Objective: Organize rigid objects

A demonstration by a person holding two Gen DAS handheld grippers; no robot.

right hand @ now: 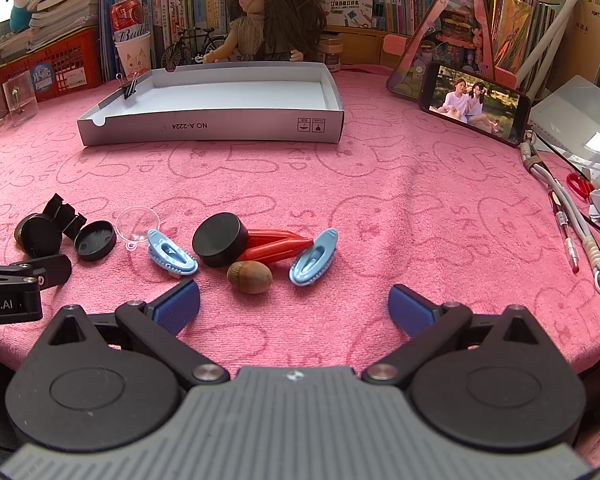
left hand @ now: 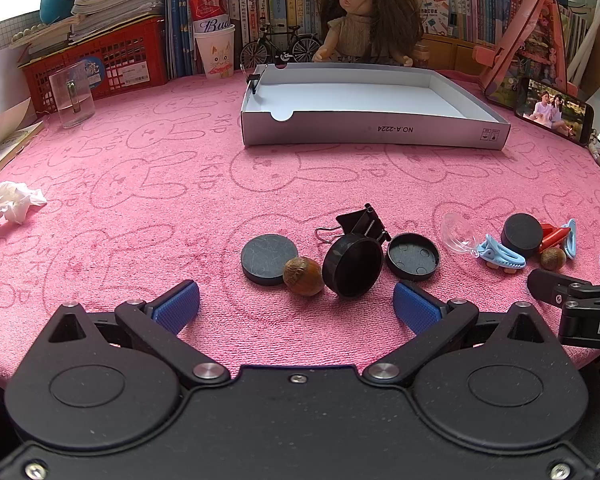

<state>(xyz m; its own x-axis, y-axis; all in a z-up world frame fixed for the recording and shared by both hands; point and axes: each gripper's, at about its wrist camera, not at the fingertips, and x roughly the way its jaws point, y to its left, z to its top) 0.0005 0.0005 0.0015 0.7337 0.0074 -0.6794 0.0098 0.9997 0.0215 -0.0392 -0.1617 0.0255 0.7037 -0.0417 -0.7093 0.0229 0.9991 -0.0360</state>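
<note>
Small items lie on the pink cloth. In the left wrist view: a flat black disc (left hand: 269,259), a brown nut (left hand: 303,276), a tilted black cap (left hand: 353,266), an upturned black lid (left hand: 413,256) and a black binder clip (left hand: 360,221). My left gripper (left hand: 296,306) is open and empty just short of the nut. In the right wrist view: a black puck (right hand: 220,239), a red clip (right hand: 278,249), two blue clips (right hand: 171,255) (right hand: 313,258), a nut (right hand: 249,277) and a clear dome (right hand: 137,221). My right gripper (right hand: 294,308) is open and empty just short of them.
A white cardboard tray (left hand: 374,130) (right hand: 220,124) stands farther back, with a binder clip (right hand: 129,87) on its left wall. Behind are a doll (left hand: 360,12), a glass (left hand: 72,94), a red crate (left hand: 100,64), a phone (right hand: 474,102), cables and a pen (right hand: 566,232), and crumpled tissue (left hand: 8,208).
</note>
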